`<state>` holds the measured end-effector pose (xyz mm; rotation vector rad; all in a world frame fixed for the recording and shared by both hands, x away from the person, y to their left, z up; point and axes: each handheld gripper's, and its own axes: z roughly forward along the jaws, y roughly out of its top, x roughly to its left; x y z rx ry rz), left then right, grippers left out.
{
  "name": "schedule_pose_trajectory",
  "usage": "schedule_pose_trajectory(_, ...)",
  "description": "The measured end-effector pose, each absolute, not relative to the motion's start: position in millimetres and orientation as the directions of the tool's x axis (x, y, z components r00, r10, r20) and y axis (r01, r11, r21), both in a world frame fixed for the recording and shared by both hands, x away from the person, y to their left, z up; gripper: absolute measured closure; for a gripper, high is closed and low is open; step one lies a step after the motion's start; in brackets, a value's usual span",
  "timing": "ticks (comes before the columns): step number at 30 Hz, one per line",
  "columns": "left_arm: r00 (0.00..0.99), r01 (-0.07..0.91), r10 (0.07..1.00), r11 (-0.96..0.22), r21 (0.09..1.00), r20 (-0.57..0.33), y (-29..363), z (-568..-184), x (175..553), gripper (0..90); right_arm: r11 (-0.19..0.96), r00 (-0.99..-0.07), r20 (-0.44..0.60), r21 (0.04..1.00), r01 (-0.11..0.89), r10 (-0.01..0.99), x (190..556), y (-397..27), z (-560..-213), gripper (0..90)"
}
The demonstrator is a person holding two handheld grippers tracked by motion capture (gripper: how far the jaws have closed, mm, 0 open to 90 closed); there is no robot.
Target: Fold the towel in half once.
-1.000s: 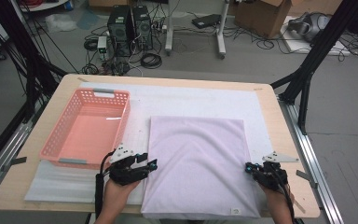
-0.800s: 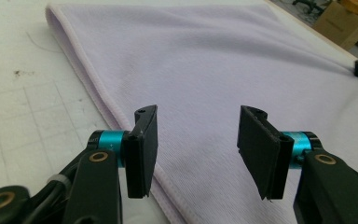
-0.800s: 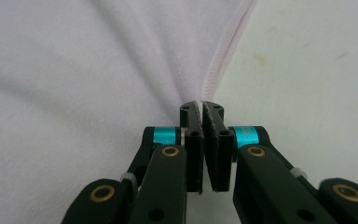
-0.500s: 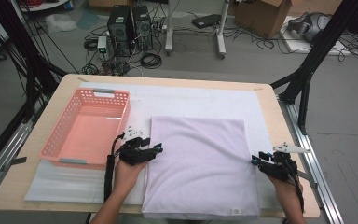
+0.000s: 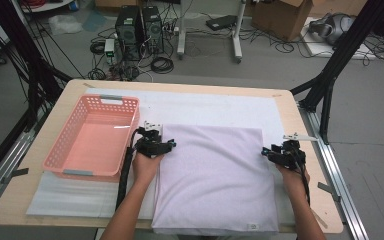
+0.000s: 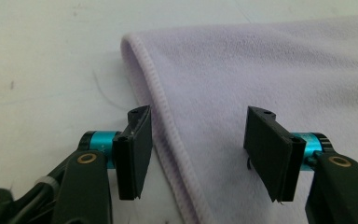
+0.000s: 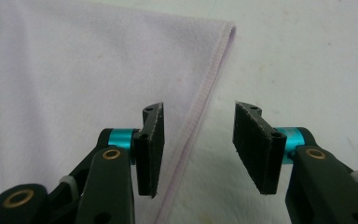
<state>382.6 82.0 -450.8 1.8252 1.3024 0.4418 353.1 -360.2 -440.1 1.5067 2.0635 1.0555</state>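
A pale lilac towel lies folded flat on the white mat, its near edge at the table's front. My left gripper sits at the towel's left edge close to the far left corner. In the left gripper view the hem runs between the jaws of the left gripper, which have just been opening and press on nothing. My right gripper is at the right edge, below the far right corner. Its jaws have just been opening too; the towel hem passes between them untouched.
A pink plastic basket stands with nothing in it just left of my left hand. A white foam mat covers most of the wooden table. Beyond the far edge are computer cases, cables and black frame legs on the floor.
Both hands have slid away from the person along the towel's side edges, from near its front corners toward its far corners. The towel itself has kept its shape and place.
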Motion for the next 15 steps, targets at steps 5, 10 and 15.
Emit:
schedule_pose_trajectory(5, 0.384, 0.59, 0.917, -0.157, 0.792, -0.105, 78.3, -451.1, 381.8, 56.5, 0.195, -0.359, 0.074, 0.728, 0.657, 0.93, 370.3, -348.2, -445.0, 61.6)
schedule_pose_trajectory(10, 0.425, 0.586, 0.896, -0.163, 0.794, -0.129, 78.2, -451.2, 381.4, 83.7, 0.201, -0.384, 0.093, 0.727, 0.657, 0.918, 369.1, -342.6, -444.9, 85.1)
schedule_pose_trajectory(15, 0.386, 0.574, 0.906, -0.089, 0.814, -0.173, 79.0, -446.5, 382.3, 85.5, 0.197, -0.388, 0.093, 0.74, 0.643, 0.917, 370.0, -344.9, -444.2, 86.6)
